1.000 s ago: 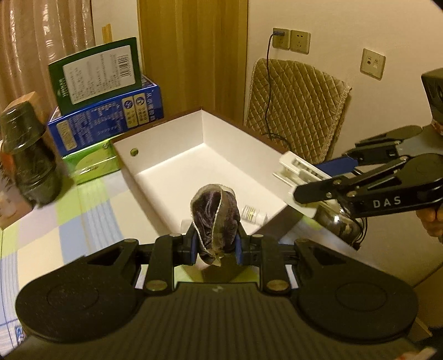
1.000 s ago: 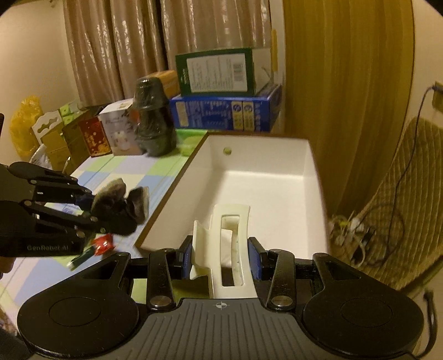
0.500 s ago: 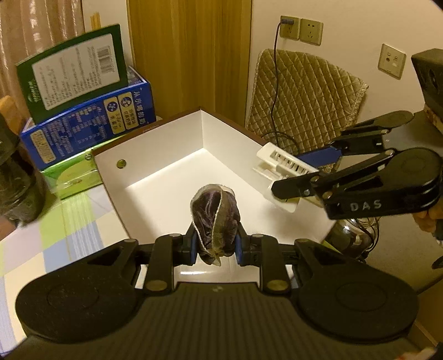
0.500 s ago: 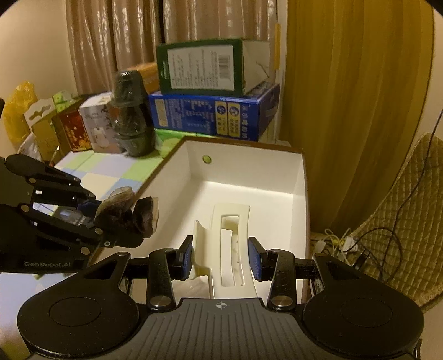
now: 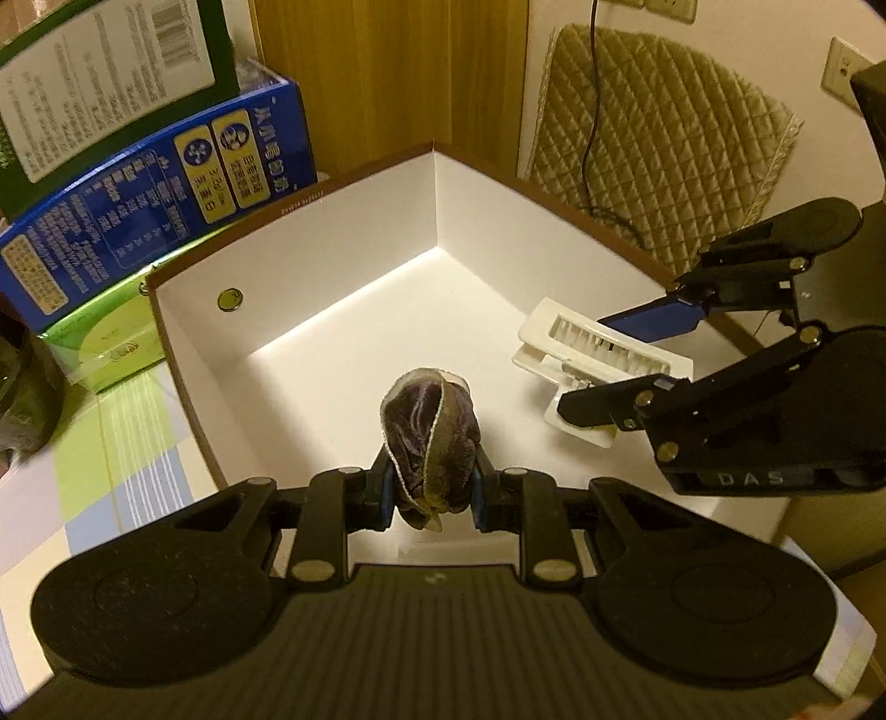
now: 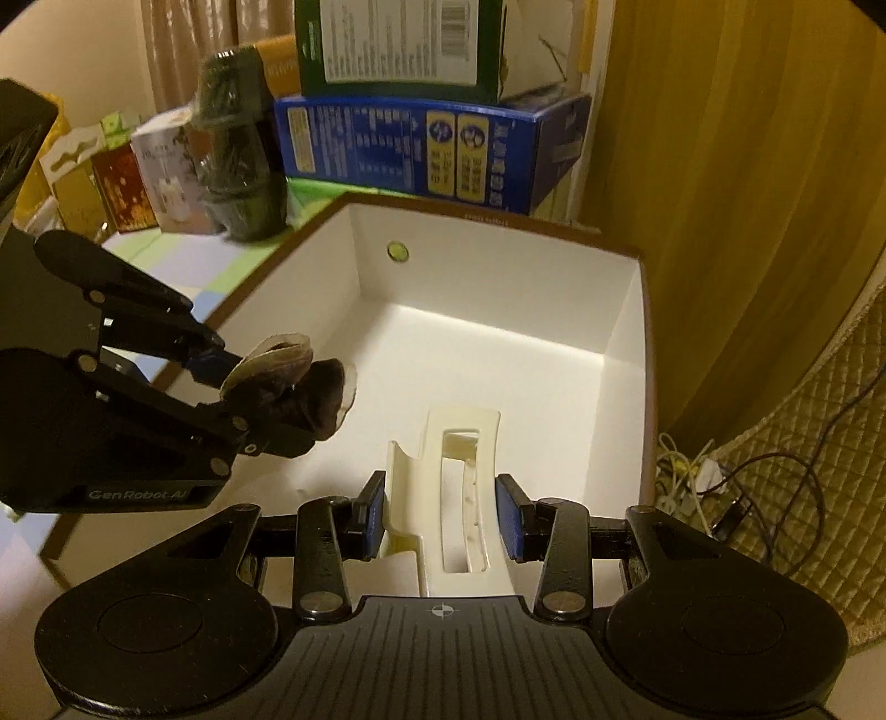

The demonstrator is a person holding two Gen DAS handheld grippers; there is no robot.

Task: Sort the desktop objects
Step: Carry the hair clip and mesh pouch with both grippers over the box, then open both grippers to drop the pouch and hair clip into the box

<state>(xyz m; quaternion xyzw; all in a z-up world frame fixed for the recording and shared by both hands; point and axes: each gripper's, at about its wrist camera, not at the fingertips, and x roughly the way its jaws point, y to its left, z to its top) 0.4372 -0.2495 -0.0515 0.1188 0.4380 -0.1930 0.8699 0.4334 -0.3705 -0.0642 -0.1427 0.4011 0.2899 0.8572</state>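
Note:
A white open box with a brown rim [image 5: 343,243] stands on the table; it also shows in the right wrist view [image 6: 498,266]. My left gripper [image 5: 432,487] is shut on a dark purple scrunchie [image 5: 432,432] and holds it over the box's near side. The left gripper [image 6: 260,410] and the scrunchie [image 6: 299,393] also show in the right wrist view. My right gripper [image 6: 443,520] is shut on a white hair claw clip [image 6: 459,493] above the box. In the left wrist view the right gripper [image 5: 626,360] and the clip [image 5: 598,360] hang over the box's right part.
A blue carton [image 6: 432,149] with a green carton [image 6: 398,39] on top stands behind the box. A dark wrapped bottle [image 6: 238,144] and small gift boxes [image 6: 122,183] stand at the left on the checkered tablecloth [image 5: 127,459]. A quilted cushion [image 5: 664,155] and cables [image 6: 698,471] lie right of the table.
Both grippers have moved forward and over the box, each still holding its object. The scrunchie and the clip now hang above the box's floor, closer together.

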